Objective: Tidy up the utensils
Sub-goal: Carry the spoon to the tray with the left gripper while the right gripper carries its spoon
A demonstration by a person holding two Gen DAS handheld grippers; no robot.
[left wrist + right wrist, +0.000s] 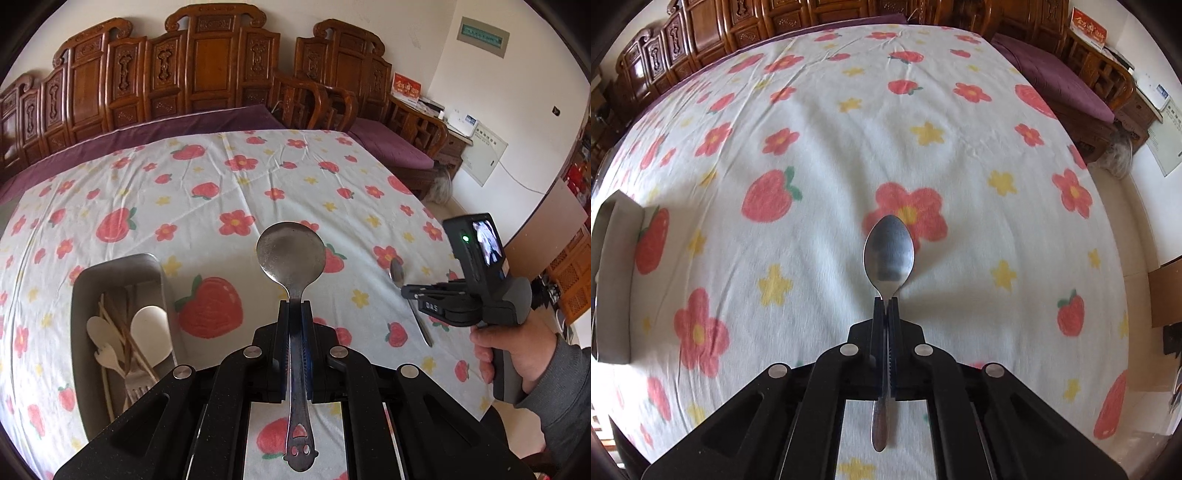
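Left wrist: our left gripper (295, 306) clamps a round-bowled steel spoon (291, 254) by the neck, bowl pointing away, above the strawberry-print tablecloth (207, 192). Only here we see the grey metal tray (122, 269) of wooden utensils and "DAS" on the right gripper (410, 291).

Right wrist: right gripper (886, 301) pinches an oval steel teaspoon (888, 254), bowl forward, handle running back.

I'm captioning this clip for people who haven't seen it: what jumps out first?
A big round-bowled steel spoon juts up from the shut left hand-held gripper, over the strawberry-and-flower tablecloth. The right hand-held gripper is shut on a smaller oval steel spoon. At the left, a grey metal tray holds pale wooden utensils.
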